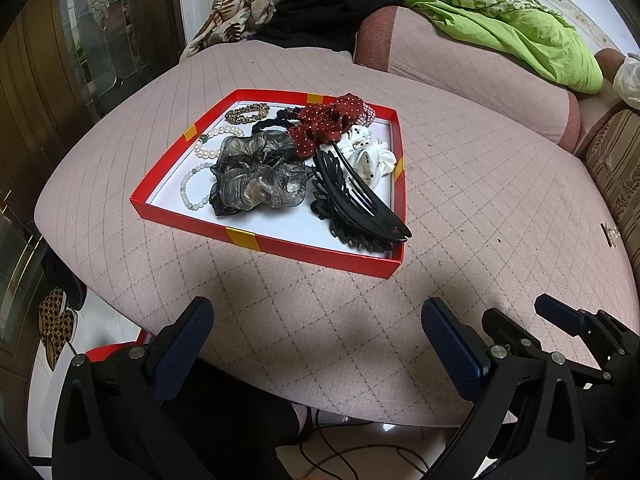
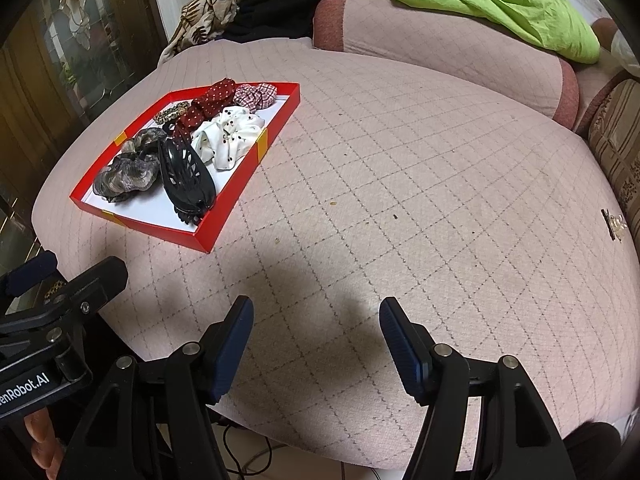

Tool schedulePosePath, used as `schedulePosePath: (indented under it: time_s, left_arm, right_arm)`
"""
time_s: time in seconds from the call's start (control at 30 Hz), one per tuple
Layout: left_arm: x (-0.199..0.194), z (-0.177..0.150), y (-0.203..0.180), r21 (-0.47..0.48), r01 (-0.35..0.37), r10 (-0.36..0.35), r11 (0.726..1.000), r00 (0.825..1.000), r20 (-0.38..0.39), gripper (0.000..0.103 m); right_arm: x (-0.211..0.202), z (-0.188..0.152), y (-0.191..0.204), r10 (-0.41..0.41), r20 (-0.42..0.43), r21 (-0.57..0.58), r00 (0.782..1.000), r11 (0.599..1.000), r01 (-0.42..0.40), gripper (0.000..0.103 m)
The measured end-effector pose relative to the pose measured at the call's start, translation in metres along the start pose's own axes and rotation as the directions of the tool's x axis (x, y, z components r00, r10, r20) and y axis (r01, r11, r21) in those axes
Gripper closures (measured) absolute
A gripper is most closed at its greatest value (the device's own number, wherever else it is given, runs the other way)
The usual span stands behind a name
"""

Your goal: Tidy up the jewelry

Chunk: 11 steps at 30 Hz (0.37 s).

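A red tray [image 1: 308, 249] with a white floor sits on a pink quilted cushion; it also shows in the right wrist view [image 2: 224, 216]. It holds a grey sheer scrunchie [image 1: 256, 176], a black claw clip [image 1: 356, 204], a white dotted scrunchie [image 1: 370, 156], a red dotted bow [image 1: 328, 120], a pearl bracelet [image 1: 212, 142], a pale bead bracelet [image 1: 190, 190] and a leopard scrunchie [image 1: 246, 113]. My left gripper [image 1: 316, 332] is open and empty, near the cushion's front edge, short of the tray. My right gripper [image 2: 316, 332] is open and empty, right of the tray.
The pink quilted cushion [image 2: 420, 168] stretches wide to the tray's right. A bolster [image 2: 440, 52] with green cloth [image 2: 500, 0] lies behind. Patterned cloths [image 1: 248, 0] pile at the back left. A brown striped cushion [image 2: 616, 152] is at the right edge.
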<state>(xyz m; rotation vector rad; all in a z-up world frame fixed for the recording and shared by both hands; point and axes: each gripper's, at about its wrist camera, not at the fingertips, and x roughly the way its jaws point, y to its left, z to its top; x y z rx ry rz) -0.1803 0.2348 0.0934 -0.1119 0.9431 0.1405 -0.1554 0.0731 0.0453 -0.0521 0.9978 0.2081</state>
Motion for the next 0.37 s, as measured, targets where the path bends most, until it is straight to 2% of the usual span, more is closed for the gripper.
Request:
schedulePosePath:
  time_s: [0.3, 0.37]
  left_arm:
    - [-0.004, 0.008, -0.002, -0.002, -0.035, 0.035, 0.999, 0.999, 0.022, 0.000]
    - [-0.005, 0.013, -0.010, 0.013, -0.024, 0.023, 1.000, 1.000, 0.019, 0.000]
  right_arm:
    - [0.000, 0.002, -0.004, 0.014, 0.000, 0.012, 1.000, 1.000, -0.014, 0.033]
    - [0.000, 0.003, -0.011, 0.018, 0.002, 0.027, 1.000, 0.999, -0.018, 0.033]
